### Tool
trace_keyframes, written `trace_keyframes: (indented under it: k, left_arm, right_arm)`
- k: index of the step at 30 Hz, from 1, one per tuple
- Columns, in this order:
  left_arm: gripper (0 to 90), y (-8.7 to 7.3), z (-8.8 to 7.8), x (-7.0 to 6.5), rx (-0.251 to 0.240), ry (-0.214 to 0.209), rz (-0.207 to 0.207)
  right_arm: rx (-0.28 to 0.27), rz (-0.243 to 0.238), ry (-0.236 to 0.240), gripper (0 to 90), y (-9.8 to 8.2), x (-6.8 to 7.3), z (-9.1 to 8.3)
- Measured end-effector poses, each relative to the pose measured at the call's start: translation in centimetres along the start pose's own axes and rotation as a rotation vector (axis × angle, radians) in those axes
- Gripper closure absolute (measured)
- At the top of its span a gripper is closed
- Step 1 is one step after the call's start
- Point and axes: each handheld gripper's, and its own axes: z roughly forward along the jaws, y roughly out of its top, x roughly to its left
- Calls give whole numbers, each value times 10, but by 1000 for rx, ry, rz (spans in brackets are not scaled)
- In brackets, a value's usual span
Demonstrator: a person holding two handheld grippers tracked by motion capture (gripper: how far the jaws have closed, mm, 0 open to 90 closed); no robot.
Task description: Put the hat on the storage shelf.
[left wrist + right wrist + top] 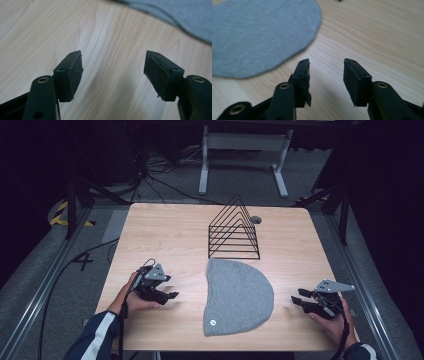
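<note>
The grey beanie (239, 296) lies flat and untouched, near of the empty wire rack (234, 227). The left gripper (167, 296) and right gripper (298, 300) flank it, jaws apart, holding nothing. Handling appears not yet begun.

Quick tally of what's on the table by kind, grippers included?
Grey knit beanie: 1
Black wire rack: 1
Handheld grippers: 2, left gripper and right gripper, both with jaws open
Total: 4

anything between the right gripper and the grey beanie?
Nothing: just bare wood of the light wooden table between the right gripper and the flat grey knit beanie, in the high view and the right gripper view. Its jaws stand open.
</note>
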Motion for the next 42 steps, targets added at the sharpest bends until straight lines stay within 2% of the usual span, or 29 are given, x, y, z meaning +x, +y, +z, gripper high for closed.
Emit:
trace_keyframes:
  k: [1, 2, 3, 4, 5, 6, 7, 10, 12, 13, 14, 15, 17, 19, 20, 22, 26, 29, 30, 32, 36, 40, 42]
  left_arm:
    - [334, 5, 3, -1, -10, 0, 13]
    - [334, 12, 7, -3, -14, -1, 34]
    - [353, 15, 10, -4, -19, -1, 42]
    - [353, 20, 13, -5, -11, -8, 56]
    - [381, 25, 18, -6, -12, -19, 80]
    - [450, 28, 21, -6, -16, -26, 98]
    - [481, 34, 27, -7, -28, -36, 95]
    - [528, 44, 36, -9, -29, -31, 129]
    - [542, 47, 40, -10, -25, -38, 132]
    - [558, 56, 49, -12, -43, -45, 142]
    - [566, 56, 49, -12, -43, -45, 142]
    - [566, 60, 52, -12, -43, -51, 144]
    - [564, 67, 58, -13, -60, -30, 152]
    - [565, 72, 65, -14, -66, -32, 141]
    - [564, 74, 68, -14, -60, -30, 151]
    - [567, 77, 76, -17, -52, -26, 156]
    - [582, 82, 90, -20, -16, -16, 169]
    - [595, 82, 98, -18, 18, 12, 146]
    - [595, 81, 100, -17, 25, 1, 141]
    - [607, 79, 100, -14, 20, -19, 119]
    - [638, 77, 96, -17, 46, -33, 121]
    - [645, 75, 88, -25, 92, -18, 119]
    - [656, 71, 82, -32, 109, -16, 128]
  right_arm:
    - [-14, -40, 25, 659, 9, 16, 2]
    - [-14, -40, 25, 659, 9, 16, 2]
    - [-14, -75, 68, 706, 16, 31, 8]
    - [-14, -75, 68, 706, 16, 31, 8]
    - [-10, -93, 93, 729, 20, 39, 12]
    - [-7, -118, 121, 759, 23, 48, 17]
    - [-2, -154, 165, 794, 29, 63, 25]
    - [11, -212, 228, 817, 36, 86, 37]
    - [12, -258, 291, 818, 39, 102, 45]
    - [13, -292, 336, 819, 42, 113, 50]
    - [13, -292, 336, 819, 42, 113, 50]
    - [18, -319, 374, 823, 43, 123, 55]
    - [37, -349, 413, 834, 45, 140, 63]
    - [55, -375, 431, 839, 46, 150, 69]
    - [60, -385, 451, 837, 47, 157, 73]
    - [58, -387, 490, 832, 48, 162, 78]
    - [81, -404, 489, 834, 48, 166, 85]
    - [93, -394, 495, 835, 47, 165, 86]
    - [102, -392, 493, 838, 47, 164, 86]
    - [105, -388, 496, 840, 47, 161, 86]
    - [123, -373, 491, 844, 46, 155, 83]
    - [130, -353, 495, 844, 42, 143, 78]
    - [142, -347, 469, 844, 40, 134, 73]
